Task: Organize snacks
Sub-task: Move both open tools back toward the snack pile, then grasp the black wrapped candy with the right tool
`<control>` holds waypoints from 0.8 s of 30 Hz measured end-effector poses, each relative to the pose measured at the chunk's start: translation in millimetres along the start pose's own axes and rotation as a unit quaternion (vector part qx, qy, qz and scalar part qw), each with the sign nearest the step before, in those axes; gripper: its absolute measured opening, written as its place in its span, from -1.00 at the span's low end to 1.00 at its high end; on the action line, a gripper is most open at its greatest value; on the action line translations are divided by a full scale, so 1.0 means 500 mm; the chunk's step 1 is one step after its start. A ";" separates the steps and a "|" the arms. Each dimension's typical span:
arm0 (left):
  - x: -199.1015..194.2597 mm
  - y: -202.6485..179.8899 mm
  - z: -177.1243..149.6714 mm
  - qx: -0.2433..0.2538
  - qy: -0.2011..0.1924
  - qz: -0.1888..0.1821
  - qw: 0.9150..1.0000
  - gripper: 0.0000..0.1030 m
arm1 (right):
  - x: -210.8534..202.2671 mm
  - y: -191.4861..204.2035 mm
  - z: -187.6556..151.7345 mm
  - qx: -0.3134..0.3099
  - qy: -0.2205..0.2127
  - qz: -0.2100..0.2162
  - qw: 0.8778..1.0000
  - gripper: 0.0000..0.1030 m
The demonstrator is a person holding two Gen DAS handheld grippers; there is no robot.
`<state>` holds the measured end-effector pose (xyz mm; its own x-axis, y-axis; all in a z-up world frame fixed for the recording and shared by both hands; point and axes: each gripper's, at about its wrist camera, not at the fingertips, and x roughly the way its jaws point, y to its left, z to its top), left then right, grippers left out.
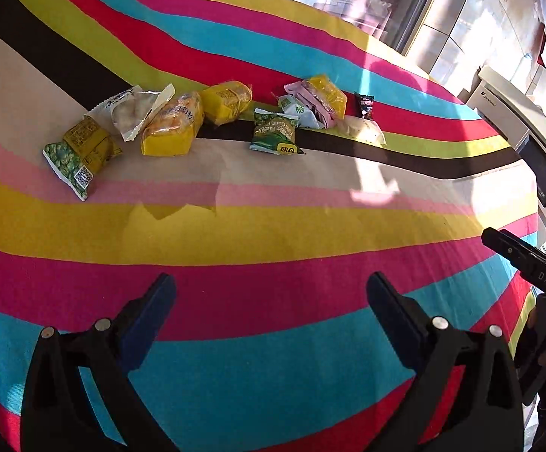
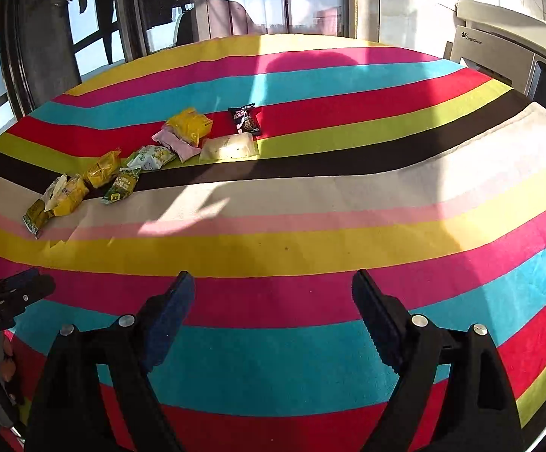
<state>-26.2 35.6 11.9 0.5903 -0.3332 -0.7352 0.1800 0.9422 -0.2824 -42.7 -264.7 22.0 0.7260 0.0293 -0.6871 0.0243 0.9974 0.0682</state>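
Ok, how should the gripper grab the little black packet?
Grip the black packet across its narrow middle, coming down from above. It lies flat on the cloth, apart from the other snacks, so both long edges are free. The right gripper is open and looks better placed, I think.

— What sort of place is this?

— A home, by the look of it. A table under a bright striped cloth [image 2: 310, 256] fills most of the frame, with sun falling across it.

— What else points to a home?

— At the upper right stands a white washing machine [image 2: 499, 52] with a brand mark on its top panel. Across the top runs a tall window [image 2: 303, 0] with dark frames, and at the upper left clothes [image 2: 103, 3] hang outside the glass. Packets of snacks [image 2: 152, 154] lie loose on the cloth.
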 end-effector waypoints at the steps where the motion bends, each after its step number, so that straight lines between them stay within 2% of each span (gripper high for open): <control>1: 0.001 0.000 0.000 0.000 0.000 -0.002 1.000 0.96 | 0.029 0.001 0.030 0.007 -0.006 -0.005 1.000 0.61; 6: 0.003 0.002 0.001 -0.003 -0.002 -0.009 1.000 0.96 | 0.167 0.005 0.168 0.047 -0.006 -0.002 0.999 0.55; 8: 0.001 0.005 0.001 -0.010 -0.005 -0.014 1.000 0.96 | 0.208 0.007 0.207 0.066 -0.007 0.004 0.998 0.50; 11: 0.001 0.006 0.001 -0.014 -0.007 -0.012 1.000 0.96 | 0.253 0.029 0.252 0.059 -0.008 0.004 0.998 0.50; 16: 0.000 0.005 -0.001 -0.015 -0.008 -0.010 1.000 0.96 | 0.321 0.070 0.293 0.024 0.008 -0.010 1.000 0.48; 23: 0.000 0.007 -0.002 -0.020 -0.010 -0.013 1.000 0.96 | 0.408 0.095 0.316 -0.033 0.039 -0.077 0.996 0.48; 24: 0.000 0.007 -0.003 -0.021 -0.011 -0.014 1.000 0.96 | 0.412 0.099 0.315 -0.045 0.042 -0.076 0.995 0.40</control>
<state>-26.5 38.9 10.0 0.6020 -0.3584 -0.7135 0.1640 0.9300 -0.3288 216.4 -219.6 -2.2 0.6589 -0.1208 -0.7424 0.0648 0.9925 -0.1040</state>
